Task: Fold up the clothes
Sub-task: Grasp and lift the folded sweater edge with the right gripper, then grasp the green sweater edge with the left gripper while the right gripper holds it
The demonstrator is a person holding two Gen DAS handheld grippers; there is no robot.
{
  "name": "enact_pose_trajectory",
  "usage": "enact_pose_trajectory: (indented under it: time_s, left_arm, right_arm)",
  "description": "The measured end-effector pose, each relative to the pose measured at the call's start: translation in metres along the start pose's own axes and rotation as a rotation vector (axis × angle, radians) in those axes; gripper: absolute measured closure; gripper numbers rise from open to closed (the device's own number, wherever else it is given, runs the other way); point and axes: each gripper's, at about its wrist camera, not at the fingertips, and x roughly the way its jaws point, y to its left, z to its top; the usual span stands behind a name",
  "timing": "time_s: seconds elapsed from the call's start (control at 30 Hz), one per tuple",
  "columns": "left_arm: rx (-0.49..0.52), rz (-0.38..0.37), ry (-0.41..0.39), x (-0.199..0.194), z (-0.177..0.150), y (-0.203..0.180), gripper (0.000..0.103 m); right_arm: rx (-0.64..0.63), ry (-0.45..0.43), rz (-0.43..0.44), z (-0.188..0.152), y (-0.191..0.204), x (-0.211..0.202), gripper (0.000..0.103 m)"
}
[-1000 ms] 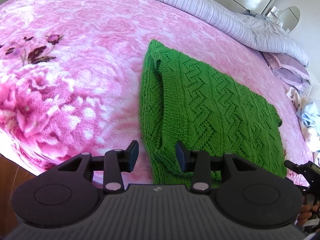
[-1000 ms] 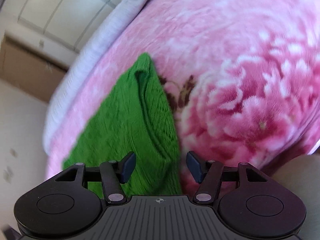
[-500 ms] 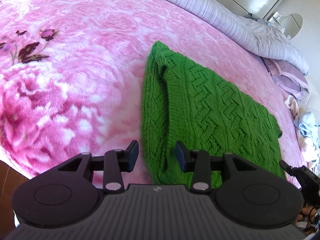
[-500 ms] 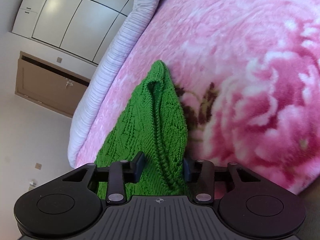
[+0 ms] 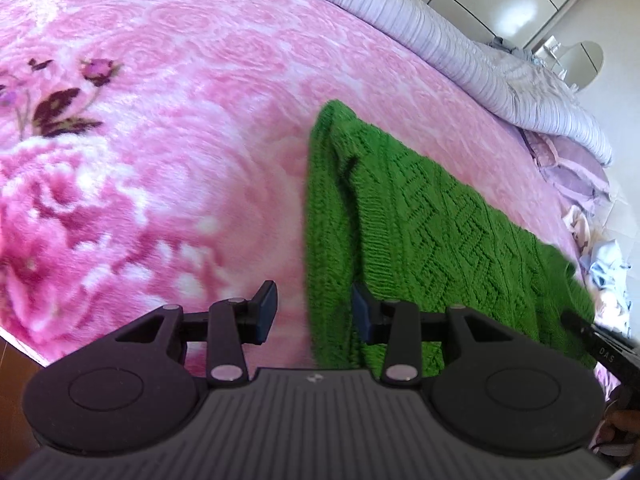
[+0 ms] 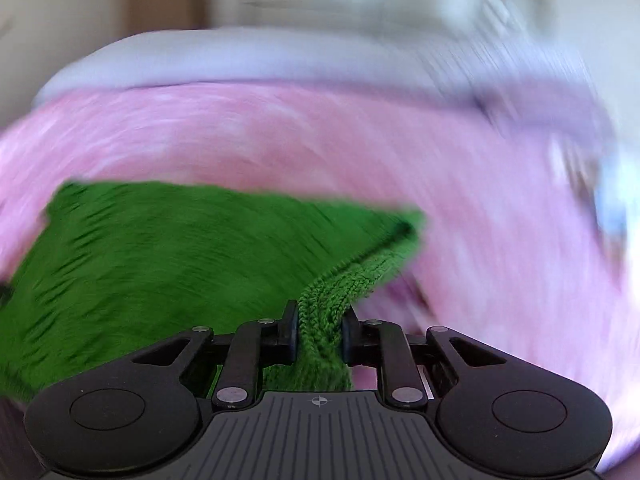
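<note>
The right gripper [image 6: 319,334] is clamping a bunched, ribbed edge of the green sweater [image 6: 168,248] between its fingers; this view is smeared with blur. The left gripper [image 5: 314,312] is standing with fingers spread wide, nothing pinched, the sweater's near edge passing between them. The sweater is lying folded on the pink flowered blanket [image 5: 168,128]. At the left view's right edge, a black gripper part [image 5: 608,354] is showing the letters "DAS".

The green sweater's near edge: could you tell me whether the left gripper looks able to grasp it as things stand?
Probably yes: the left gripper is open, the green sweater edge already lies between its fingers, and nothing blocks it.
</note>
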Motion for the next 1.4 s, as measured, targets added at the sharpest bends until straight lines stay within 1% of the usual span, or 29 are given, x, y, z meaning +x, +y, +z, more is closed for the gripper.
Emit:
enact_pose_trajectory:
  time_s: [0.13, 0.17, 0.2, 0.3, 0.37, 0.43, 0.47, 0.5, 0.6, 0.7, 0.8, 0.93, 1.07, 1.17, 1.3, 1.33, 1.4]
  left_arm:
    - [-0.036, -0.026, -0.012, -0.012, 0.001, 0.018, 0.067]
    - [-0.044, -0.029, -0.014, -0.014, 0.001, 0.022, 0.067]
    - [-0.052, -0.032, -0.015, -0.016, 0.0, 0.026, 0.067]
    - [-0.071, -0.032, -0.015, -0.022, -0.001, 0.037, 0.068]
    - [-0.082, -0.035, -0.016, -0.024, -0.001, 0.043, 0.068]
    - [-0.085, -0.042, -0.016, -0.026, -0.001, 0.043, 0.068]
    - [-0.087, -0.046, -0.017, -0.027, 0.0, 0.044, 0.068]
    - [-0.089, -0.05, -0.017, -0.028, 0.0, 0.044, 0.068]
    - [-0.09, -0.065, -0.017, -0.031, 0.002, 0.044, 0.068]
    - [-0.054, -0.107, -0.001, -0.025, 0.01, 0.025, 0.068]
    - [-0.008, -0.141, 0.021, -0.006, 0.024, 0.001, 0.068]
    - [0.052, -0.184, 0.052, 0.019, 0.042, -0.031, 0.068]
    - [0.051, -0.223, 0.085, 0.056, 0.065, -0.051, 0.068]
    - [0.022, -0.248, 0.105, 0.081, 0.083, -0.056, 0.067]
    - [-0.031, -0.295, 0.155, 0.112, 0.096, -0.057, 0.067]
    - [-0.042, -0.302, 0.166, 0.119, 0.097, -0.057, 0.067]
    - [-0.069, -0.325, 0.18, 0.13, 0.096, -0.056, 0.067]
  right_arm:
    - [-0.185, -0.066, 0.134, 0.014, 0.071, -0.002, 0.085]
    - [-0.223, -0.074, 0.172, 0.016, 0.086, -0.001, 0.084]
    - [-0.234, -0.053, 0.221, 0.016, 0.095, 0.001, 0.083]
    - [-0.266, 0.01, 0.368, 0.016, 0.121, 0.009, 0.072]
    - [-0.279, 0.043, 0.457, 0.016, 0.136, 0.013, 0.049]
    - [-0.231, 0.016, 0.485, 0.021, 0.126, 0.008, 0.043]
    - [-0.182, 0.008, 0.505, 0.023, 0.114, 0.005, 0.043]
    - [-0.129, 0.005, 0.524, 0.026, 0.099, 0.003, 0.043]
    - [0.056, 0.03, 0.578, 0.036, 0.046, 0.007, 0.043]
    - [0.187, 0.077, 0.617, 0.047, 0.006, 0.041, 0.043]
    - [0.319, 0.123, 0.655, 0.058, -0.034, 0.075, 0.043]
    - [0.484, 0.184, 0.71, 0.074, -0.084, 0.12, 0.05]
    - [0.443, 0.249, 0.826, 0.094, -0.089, 0.17, 0.053]
    - [0.417, 0.286, 0.885, 0.095, -0.09, 0.194, 0.053]
    - [0.479, 0.276, 0.961, 0.082, -0.101, 0.208, 0.053]
    - [0.494, 0.274, 0.972, 0.079, -0.103, 0.21, 0.053]
    - [0.486, 0.278, 0.965, 0.082, -0.1, 0.207, 0.053]
